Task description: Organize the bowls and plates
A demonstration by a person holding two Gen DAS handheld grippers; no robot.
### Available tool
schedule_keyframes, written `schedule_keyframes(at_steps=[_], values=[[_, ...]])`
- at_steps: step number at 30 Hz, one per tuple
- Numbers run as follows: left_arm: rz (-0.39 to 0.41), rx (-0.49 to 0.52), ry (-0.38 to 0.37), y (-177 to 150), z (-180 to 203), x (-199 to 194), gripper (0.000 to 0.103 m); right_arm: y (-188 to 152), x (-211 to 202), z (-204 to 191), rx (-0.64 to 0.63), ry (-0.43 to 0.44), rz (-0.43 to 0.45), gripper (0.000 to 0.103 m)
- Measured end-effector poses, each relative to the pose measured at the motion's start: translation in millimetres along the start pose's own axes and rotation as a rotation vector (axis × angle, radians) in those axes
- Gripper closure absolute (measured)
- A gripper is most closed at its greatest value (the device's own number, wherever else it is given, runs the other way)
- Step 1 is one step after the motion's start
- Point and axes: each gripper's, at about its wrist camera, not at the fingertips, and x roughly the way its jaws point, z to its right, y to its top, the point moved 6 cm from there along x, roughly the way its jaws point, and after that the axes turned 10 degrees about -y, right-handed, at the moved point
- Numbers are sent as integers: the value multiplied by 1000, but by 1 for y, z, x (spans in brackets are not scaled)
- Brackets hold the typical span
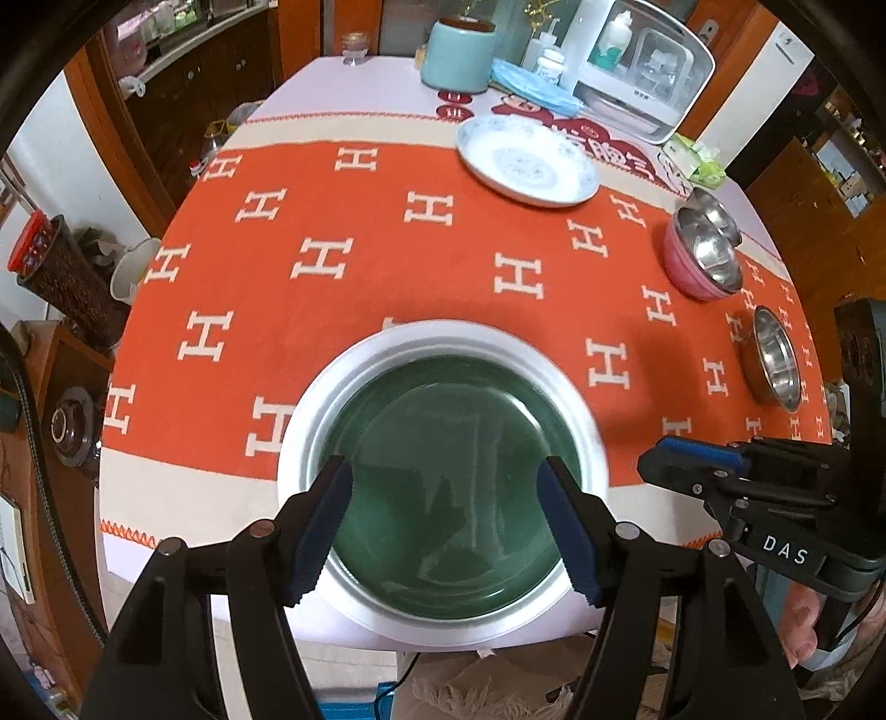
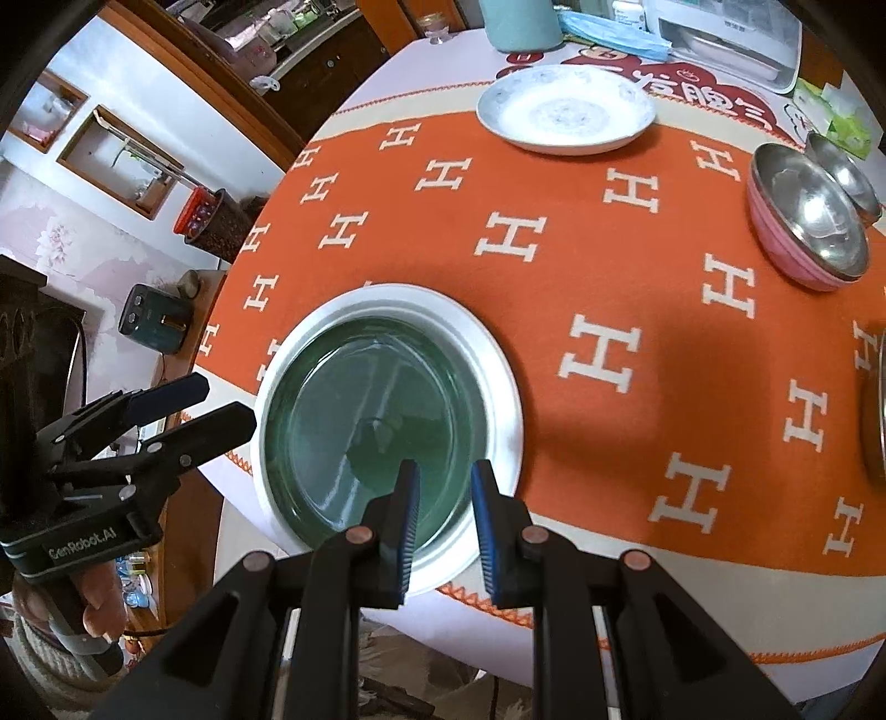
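A green plate (image 1: 443, 476) lies inside a larger white plate (image 1: 432, 343) near the table's front edge; both also show in the right wrist view, the green plate (image 2: 365, 421) on the white plate (image 2: 498, 387). My left gripper (image 1: 446, 526) is open and empty, hovering over the green plate's near side. My right gripper (image 2: 443, 526) is open a little and empty, above the plates' near right rim. A blue-patterned white plate (image 1: 526, 160) sits at the far side. A pink bowl (image 1: 700, 260) holds a steel bowl, with another steel bowl (image 1: 714, 213) behind it.
A steel bowl (image 1: 772, 357) stands at the right edge. A teal canister (image 1: 457, 52), bottles and a white appliance (image 1: 642, 72) crowd the table's back. The orange H-patterned cloth (image 1: 332, 260) covers the table. A tissue pack (image 1: 698, 160) lies at the back right.
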Motion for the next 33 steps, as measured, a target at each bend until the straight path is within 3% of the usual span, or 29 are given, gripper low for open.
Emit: schedule_keyframes(at_steps=[17, 33], values=[[160, 17, 55, 39, 86, -34, 35, 23, -66, 62, -72, 0, 136, 84], [206, 36, 117, 82, 126, -35, 34, 86, -104, 139, -37, -35, 246, 84]])
